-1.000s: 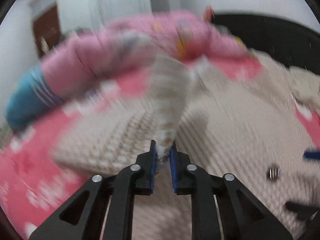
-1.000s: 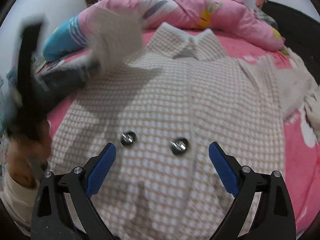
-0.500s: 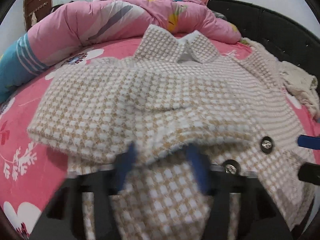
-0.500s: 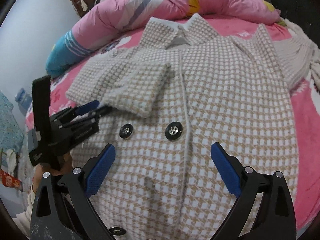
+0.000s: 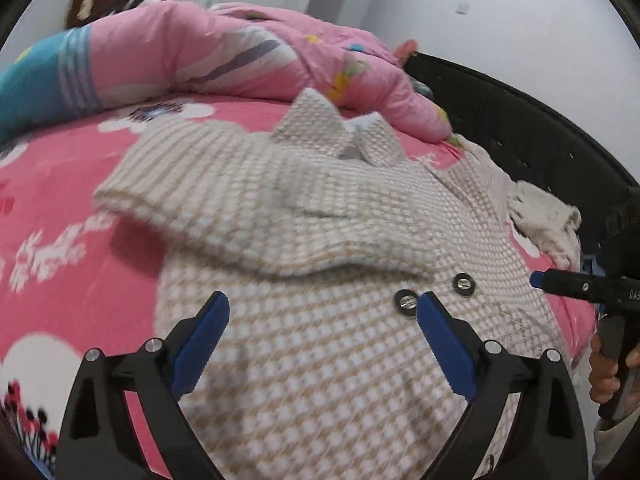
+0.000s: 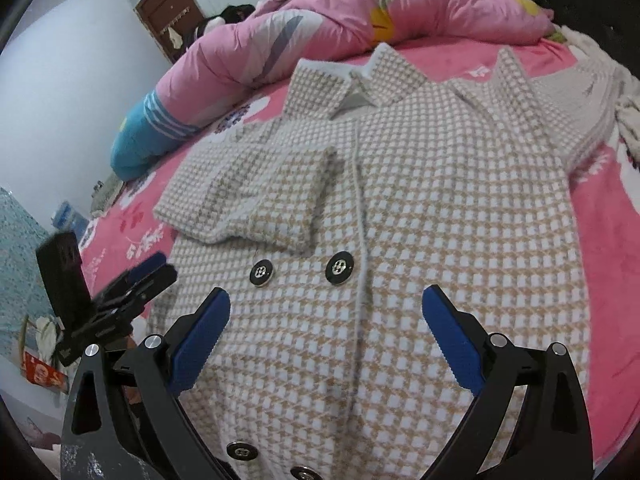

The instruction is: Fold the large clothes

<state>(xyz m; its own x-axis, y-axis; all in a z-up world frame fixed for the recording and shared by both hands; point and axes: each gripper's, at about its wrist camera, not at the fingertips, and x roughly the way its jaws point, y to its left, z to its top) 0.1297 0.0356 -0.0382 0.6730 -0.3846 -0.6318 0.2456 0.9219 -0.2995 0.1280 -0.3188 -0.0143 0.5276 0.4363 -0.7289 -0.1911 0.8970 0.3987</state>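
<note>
A beige-and-white houndstooth coat lies front up on the pink bed, collar far from me, with black buttons down its middle. Its left sleeve is folded across the chest and rests there free. In the left wrist view the same sleeve lies beyond my left gripper, whose jaws are opening wide over the coat's lower front with nothing between them. My right gripper hovers open above the coat's front just below the two upper buttons, holding nothing. Each gripper appears at the edge of the other's view.
A bunched pink quilt with a blue end lies across the far side of the bed. A black bed frame borders the right, with a cream garment beside it. The pink flowered sheet shows to the left.
The left gripper was shut on the raised sleeve; it has let go, opened wide and drawn back. The sleeve now lies folded on the coat's chest. The right gripper shifted slightly.
</note>
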